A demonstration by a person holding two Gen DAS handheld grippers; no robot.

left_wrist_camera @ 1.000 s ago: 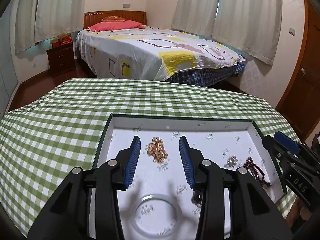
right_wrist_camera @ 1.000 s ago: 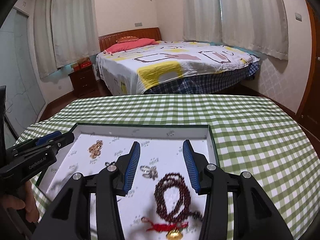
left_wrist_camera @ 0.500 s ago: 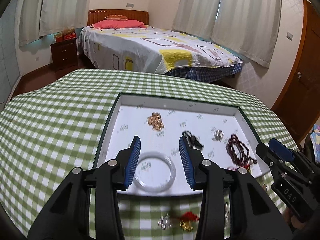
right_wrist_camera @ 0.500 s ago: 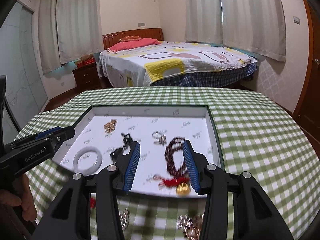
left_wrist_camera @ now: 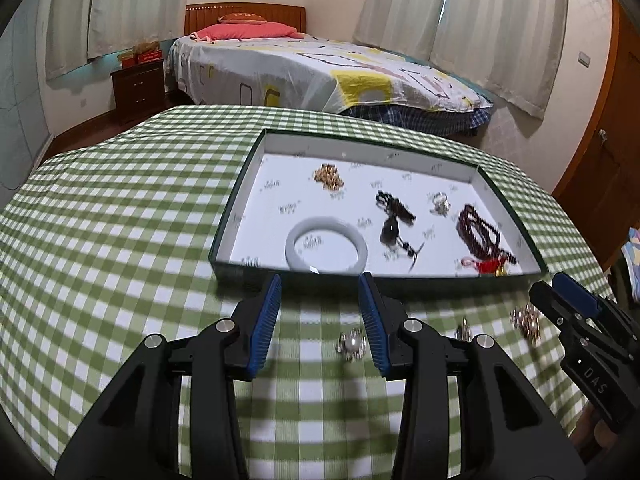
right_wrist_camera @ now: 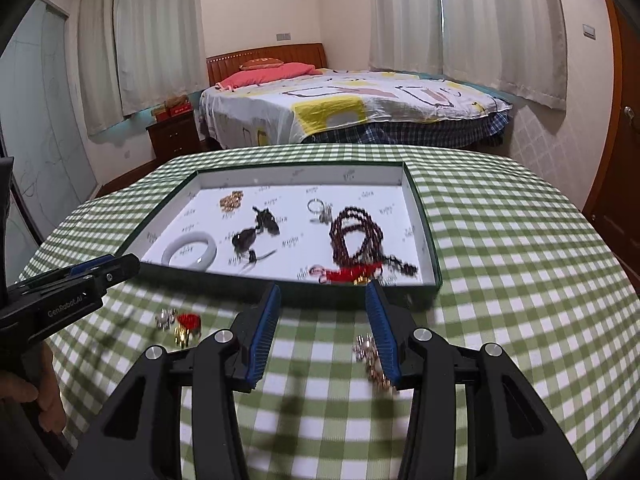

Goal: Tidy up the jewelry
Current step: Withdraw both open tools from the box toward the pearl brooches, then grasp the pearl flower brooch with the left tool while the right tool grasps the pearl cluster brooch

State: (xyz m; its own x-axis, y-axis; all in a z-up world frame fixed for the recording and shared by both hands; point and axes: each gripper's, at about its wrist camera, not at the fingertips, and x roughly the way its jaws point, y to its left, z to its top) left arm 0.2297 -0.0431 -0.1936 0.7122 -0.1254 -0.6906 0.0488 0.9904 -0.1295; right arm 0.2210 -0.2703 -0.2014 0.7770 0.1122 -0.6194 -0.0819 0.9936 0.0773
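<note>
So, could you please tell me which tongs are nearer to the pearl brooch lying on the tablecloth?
Left. The left tongs straddle the pearl brooch, which lies just inside their right finger. The right tongs sit further right, over another gold cluster.

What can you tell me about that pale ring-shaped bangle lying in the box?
The bangle is a smooth, thick, milky grey-white hoop that looks like jade or glass, whole and unbroken. It lies flat on the white printed floor of the tray, in the near left part, close to the front wall. Nothing else appears to touch it; the black corded pendant lies just to its right.
</note>
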